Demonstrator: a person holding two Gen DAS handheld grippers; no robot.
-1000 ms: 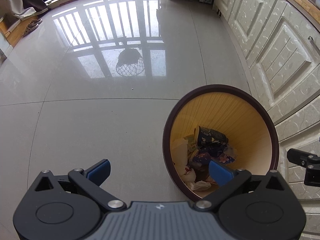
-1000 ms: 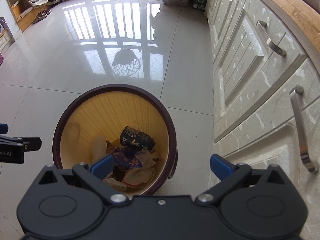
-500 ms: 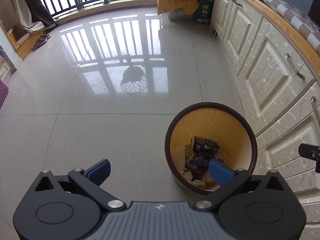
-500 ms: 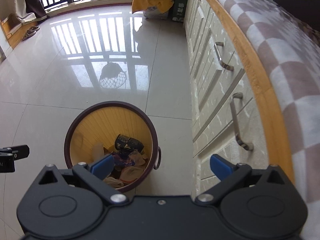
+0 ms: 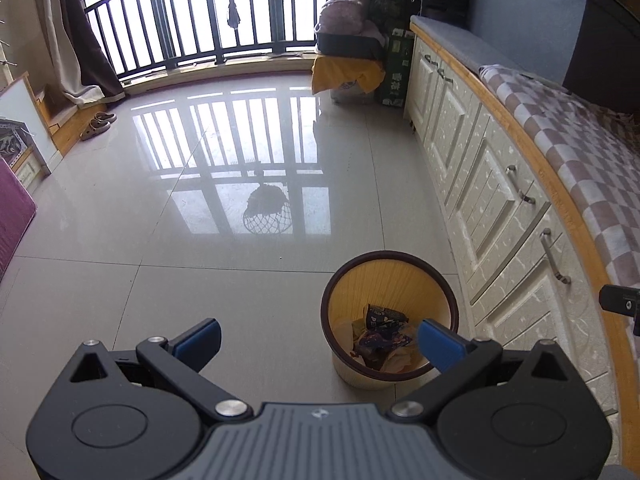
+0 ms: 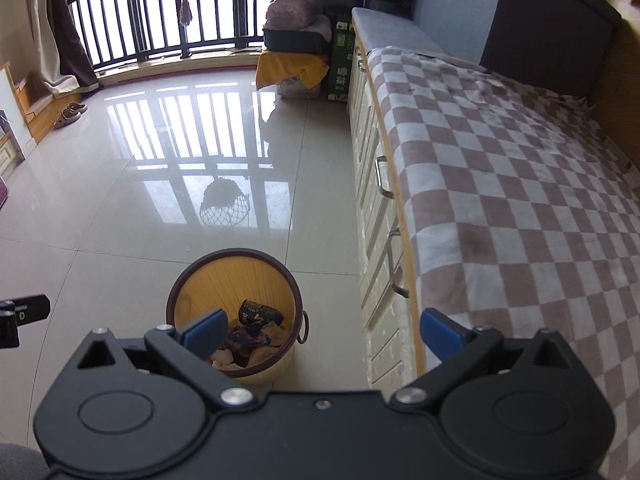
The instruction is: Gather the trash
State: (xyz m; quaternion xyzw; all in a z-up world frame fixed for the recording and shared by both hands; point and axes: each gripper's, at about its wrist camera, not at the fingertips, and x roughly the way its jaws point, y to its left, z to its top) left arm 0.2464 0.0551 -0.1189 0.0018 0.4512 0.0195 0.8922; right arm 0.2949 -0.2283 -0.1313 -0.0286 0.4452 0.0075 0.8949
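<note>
A round bin (image 5: 436,280) with a dark brown rim and yellow inside stands on the tiled floor beside the cabinets. It holds crumpled wrappers and a dark paper cup (image 5: 382,316). The bin also shows in the right wrist view (image 6: 276,276), with the trash (image 6: 256,326) inside. My left gripper (image 5: 320,338) is open and empty, high above the floor, left of the bin. My right gripper (image 6: 324,330) is open and empty, high above the bin's right side and the cabinet edge.
White cabinets with metal handles (image 5: 496,200) run along the right, topped by a checked cloth (image 6: 500,184). A yellow-draped box (image 5: 348,74) and a green carton (image 5: 394,68) stand at the far wall. Slippers (image 5: 98,124) lie at the far left by the balcony railing.
Both grippers have risen well away from the bin, which now looks smaller and lower in both views. More of the room and the cloth-covered top has come into view. Both stay open.
</note>
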